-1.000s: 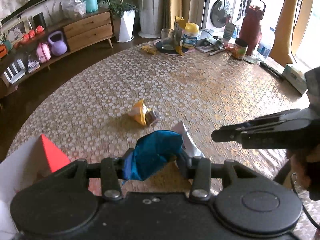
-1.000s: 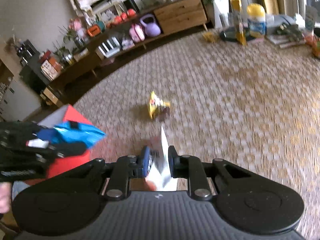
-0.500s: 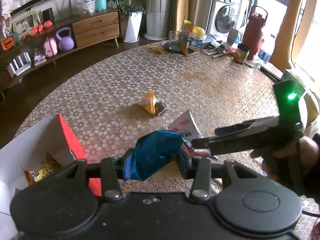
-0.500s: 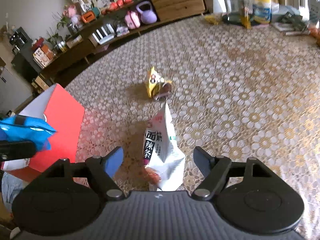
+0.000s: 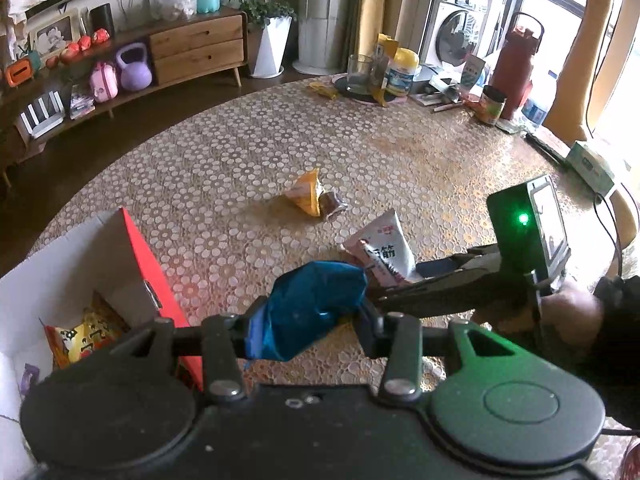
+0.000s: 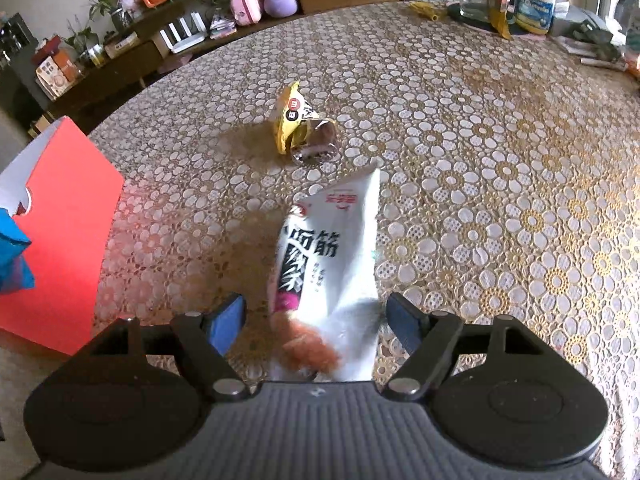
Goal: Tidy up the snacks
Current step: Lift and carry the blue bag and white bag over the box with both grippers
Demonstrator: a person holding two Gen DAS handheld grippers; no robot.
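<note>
Sunlight falls on a round table [image 6: 500, 128] with a lacy gold cloth, and jars and bottles crowd its far edge.

On the near left stands a red box [image 5: 132, 256] with its top open; one orange snack pack already lies inside. The left gripper [image 5: 308, 320] is clamped on a crumpled blue bag [image 5: 316, 304], just to the right of the box.

The right gripper [image 6: 316, 320] has just spread its jaws wide, and the white bag [image 6: 332, 264] stands between them, touching neither pad. A yellow pack [image 6: 294, 120] lies farther out, with a small brown one right beside it.

I think the step now is to grab the white bag again (it looks soft and puffy). To do it well, keep the bag in the middle of the jaws, go low so the pads meet its fat part, then squeeze gently. The blue bag should go over the box's open top before it is let go.
</note>
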